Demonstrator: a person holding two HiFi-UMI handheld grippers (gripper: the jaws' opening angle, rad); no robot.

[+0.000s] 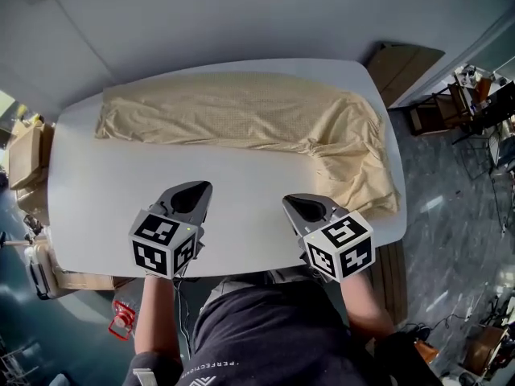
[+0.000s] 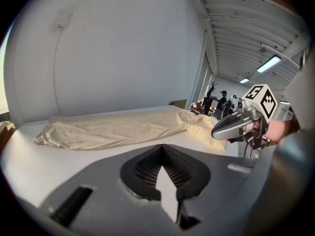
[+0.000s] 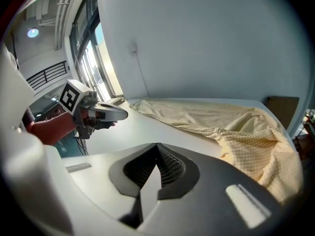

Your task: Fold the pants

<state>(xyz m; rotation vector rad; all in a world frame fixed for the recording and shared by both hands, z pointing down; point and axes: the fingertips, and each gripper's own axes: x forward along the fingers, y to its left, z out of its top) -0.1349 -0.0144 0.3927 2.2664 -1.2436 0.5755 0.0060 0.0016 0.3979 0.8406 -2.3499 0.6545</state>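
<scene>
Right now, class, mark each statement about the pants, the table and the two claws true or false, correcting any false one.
1. The pants lie along the far side of the white table. True.
2. The left claw grips the pants. False: it is shut on nothing, apart from them.
3. The right claw is shut and empty. True.
4. The pants are folded into a neat square. False: they lie stretched out, wrinkled.

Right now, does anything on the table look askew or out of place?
Yes, the pants. They lie along the far side of the table, but their right end bends toward the near right corner, wrinkled and bunched, reaching the table's edge. Nothing looks spilled or damaged.
</scene>
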